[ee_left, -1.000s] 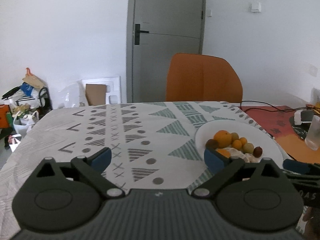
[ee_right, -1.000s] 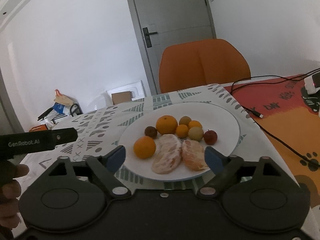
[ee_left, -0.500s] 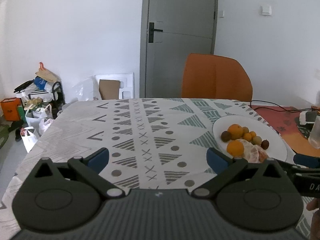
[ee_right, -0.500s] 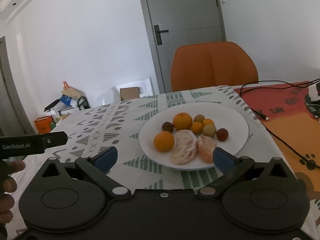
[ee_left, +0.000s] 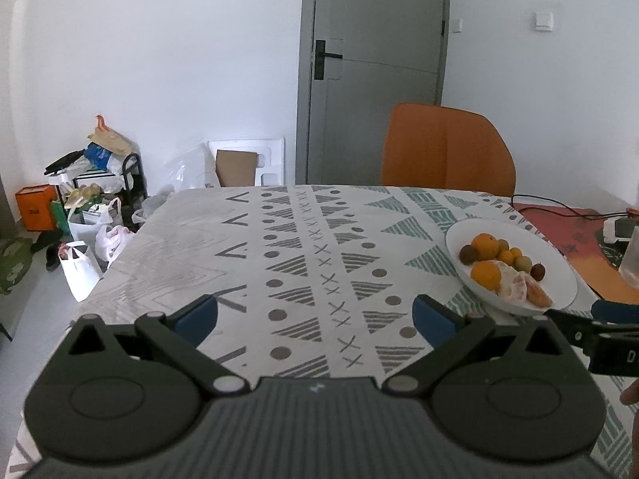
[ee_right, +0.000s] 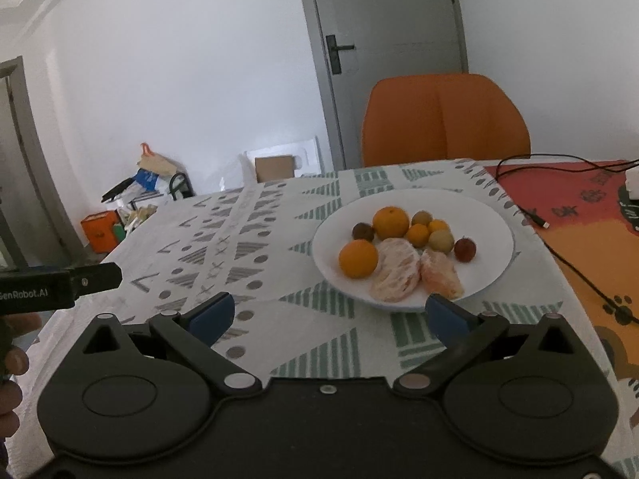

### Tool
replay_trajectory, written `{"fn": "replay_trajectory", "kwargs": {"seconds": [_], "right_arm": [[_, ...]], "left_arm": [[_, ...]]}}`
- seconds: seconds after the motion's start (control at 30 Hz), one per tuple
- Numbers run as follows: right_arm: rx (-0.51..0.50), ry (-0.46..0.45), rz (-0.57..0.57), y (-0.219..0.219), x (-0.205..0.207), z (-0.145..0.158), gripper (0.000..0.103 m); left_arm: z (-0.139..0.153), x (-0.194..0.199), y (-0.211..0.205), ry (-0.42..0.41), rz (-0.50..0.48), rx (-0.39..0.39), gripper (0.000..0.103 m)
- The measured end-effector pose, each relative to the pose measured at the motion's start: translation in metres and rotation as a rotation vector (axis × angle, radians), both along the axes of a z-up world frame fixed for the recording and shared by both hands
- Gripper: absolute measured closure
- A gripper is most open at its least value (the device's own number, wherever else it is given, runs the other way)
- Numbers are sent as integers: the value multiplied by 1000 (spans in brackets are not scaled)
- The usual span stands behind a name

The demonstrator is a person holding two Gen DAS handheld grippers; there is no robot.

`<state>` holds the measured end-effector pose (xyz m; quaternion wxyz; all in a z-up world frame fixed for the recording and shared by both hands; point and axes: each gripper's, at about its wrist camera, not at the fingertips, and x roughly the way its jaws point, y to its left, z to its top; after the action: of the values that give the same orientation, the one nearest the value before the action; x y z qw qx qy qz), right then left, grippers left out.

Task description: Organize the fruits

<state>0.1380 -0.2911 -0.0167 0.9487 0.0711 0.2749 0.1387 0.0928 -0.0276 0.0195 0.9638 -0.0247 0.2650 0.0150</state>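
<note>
A white plate (ee_right: 491, 215) on the patterned tablecloth holds two oranges (ee_right: 358, 258), two peeled citrus pieces (ee_right: 395, 275), and several small round fruits (ee_right: 417, 235). The plate also shows in the left wrist view (ee_left: 559, 263), at the right. My right gripper (ee_right: 328, 317) is open and empty, just short of the plate's near rim. My left gripper (ee_left: 315, 317) is open and empty over bare tablecloth, left of the plate.
An orange chair (ee_right: 445, 119) stands behind the table. A red-orange mat (ee_right: 579, 199) with a black cable (ee_right: 567, 267) lies right of the plate. A clear cup (ee_left: 631, 259) stands at the far right. Bags and boxes (ee_left: 80, 215) clutter the floor on the left.
Both grippers have pulled back and risen from the plate. The left one has swung left, so the plate has slid to the right of its view. Both stay open.
</note>
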Motion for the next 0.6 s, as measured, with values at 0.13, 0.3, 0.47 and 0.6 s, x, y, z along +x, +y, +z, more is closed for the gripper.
{"fn": "replay_trajectory", "kwargs": {"seconds": [0.13, 0.3, 0.47, 0.6], "right_arm": [[-5, 24, -26, 7, -3, 2, 0], [-12, 18, -55, 12, -11, 10, 0], [-19, 12, -39, 16, -20, 16, 0], [-17, 19, -32, 18, -22, 16, 0]], "left_arm": [[2, -9, 7, 5, -1, -3, 0], [3, -14, 13, 7, -10, -4, 0], [4, -20, 21, 17, 4, -14, 0], [4, -25, 25, 20, 16, 1, 0]]}}
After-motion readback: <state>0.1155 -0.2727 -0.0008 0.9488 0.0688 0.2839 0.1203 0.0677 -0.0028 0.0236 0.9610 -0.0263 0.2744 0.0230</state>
